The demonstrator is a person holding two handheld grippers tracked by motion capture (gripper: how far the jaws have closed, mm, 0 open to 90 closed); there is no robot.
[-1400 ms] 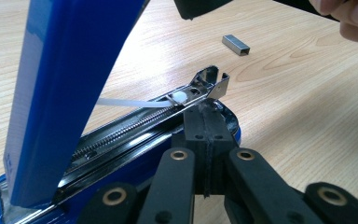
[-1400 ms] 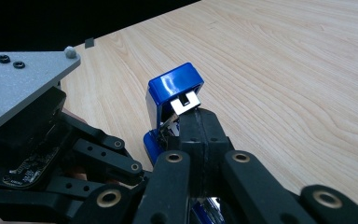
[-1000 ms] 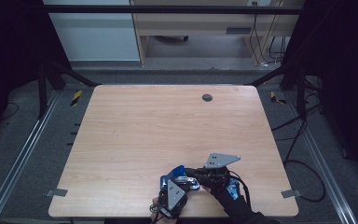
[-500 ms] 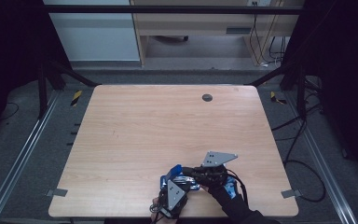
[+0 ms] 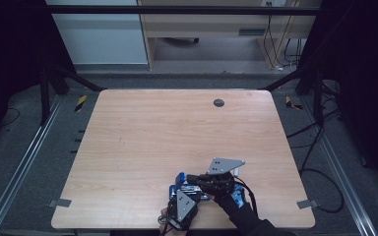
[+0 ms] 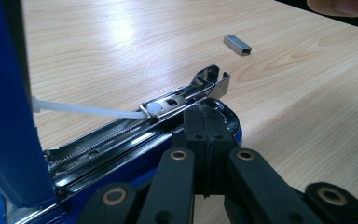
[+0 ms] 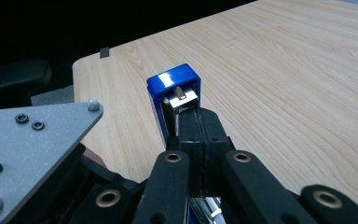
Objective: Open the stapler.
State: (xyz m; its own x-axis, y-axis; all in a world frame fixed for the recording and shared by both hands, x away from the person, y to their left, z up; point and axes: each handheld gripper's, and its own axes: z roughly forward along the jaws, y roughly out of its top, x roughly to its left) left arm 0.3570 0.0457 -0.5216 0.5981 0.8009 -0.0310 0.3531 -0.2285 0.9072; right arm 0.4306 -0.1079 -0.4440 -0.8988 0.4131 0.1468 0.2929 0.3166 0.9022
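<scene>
A blue plastic stapler with a chrome metal magazine (image 6: 135,135) lies near the table's near edge, a little right of centre. It is swung open: its blue top arm (image 7: 173,100) stands upright, the staple channel and spring bared. A small grey metal staple strip (image 6: 237,45) lies flat on the wood nearby, apart from it.

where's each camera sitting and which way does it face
High view: above the person's edge of the table, looking forward and down; both hands, left gripper and right gripper at the bottom.
Left gripper view: rides the left gripper, looking along the open stapler toward a staple strip; its shut jaws show.
Right gripper view: rides the right gripper, facing the stapler's raised blue lid; its shut jaws show.
Shared: stapler and table in both gripper views.
</scene>
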